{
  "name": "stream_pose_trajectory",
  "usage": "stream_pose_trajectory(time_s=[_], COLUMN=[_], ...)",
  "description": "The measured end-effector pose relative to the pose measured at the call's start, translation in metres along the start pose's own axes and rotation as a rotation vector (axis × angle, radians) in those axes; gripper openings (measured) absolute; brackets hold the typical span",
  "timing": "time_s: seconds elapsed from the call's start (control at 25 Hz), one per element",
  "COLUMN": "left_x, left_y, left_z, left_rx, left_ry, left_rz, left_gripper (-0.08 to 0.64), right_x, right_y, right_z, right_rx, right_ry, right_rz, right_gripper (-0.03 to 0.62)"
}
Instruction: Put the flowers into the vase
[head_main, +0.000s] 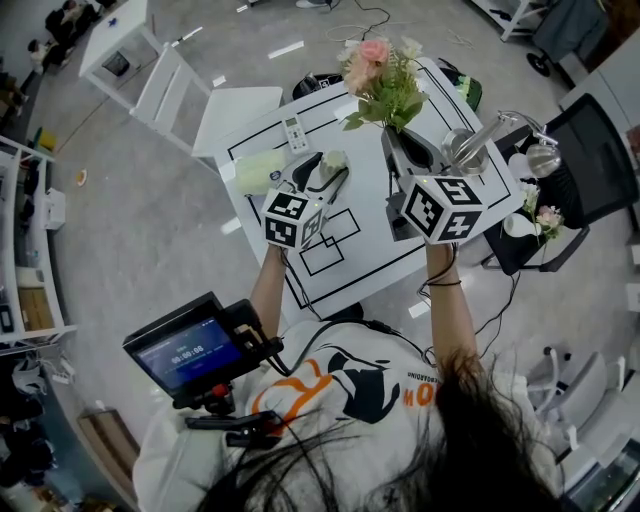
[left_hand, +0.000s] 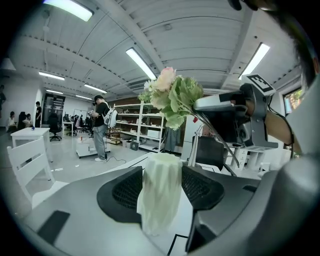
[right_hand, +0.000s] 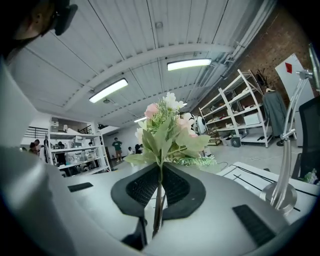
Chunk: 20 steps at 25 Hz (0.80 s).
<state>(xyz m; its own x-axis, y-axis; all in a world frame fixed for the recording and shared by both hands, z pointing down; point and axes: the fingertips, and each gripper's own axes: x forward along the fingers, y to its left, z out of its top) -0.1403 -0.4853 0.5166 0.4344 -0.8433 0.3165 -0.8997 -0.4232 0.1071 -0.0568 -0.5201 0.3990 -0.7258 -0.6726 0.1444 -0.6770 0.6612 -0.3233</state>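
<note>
The flowers (head_main: 378, 72) are sticking up in the air over the far side of the worktop (head_main: 365, 250). The right gripper (right_hand: 159, 170) is holding them by the stems, with its fingers (right_hand: 137, 187) squeezed almost all the way together on them. The vase (head_main: 334, 160) is sitting between the fingers (left_hand: 122, 192) of the left gripper (left_hand: 160, 172), which are standing wide and pressing on both its sides. The flowers are hanging higher than the vase and a little to its right, not touching it. Things could be going wrong from here. The thin stems could be missing the small mouth and bumping the rim. The leaves could be catching on it, or a hard push could be tipping the vase in its grip. I am counting one vase, two grippers, one bunch in hand, one more small bunch (head_main: 546, 216) off to the right, and one remote (head_main: 296, 132).
</note>
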Motion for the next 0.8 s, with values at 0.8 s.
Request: stream_pose_trajectory(time_s=[0.8], left_x=[0.008], left_y=[-0.006], left_z=[-0.006], left_rx=[-0.022], left_ry=[0.000], left_rz=[-0.038], left_gripper=[0.252], right_x=[0.054], right_y=[0.073], right_z=[0.032], right_rx=[-0.084], right_ry=[-0.330], right_rz=[0.218], right_gripper=[0.026])
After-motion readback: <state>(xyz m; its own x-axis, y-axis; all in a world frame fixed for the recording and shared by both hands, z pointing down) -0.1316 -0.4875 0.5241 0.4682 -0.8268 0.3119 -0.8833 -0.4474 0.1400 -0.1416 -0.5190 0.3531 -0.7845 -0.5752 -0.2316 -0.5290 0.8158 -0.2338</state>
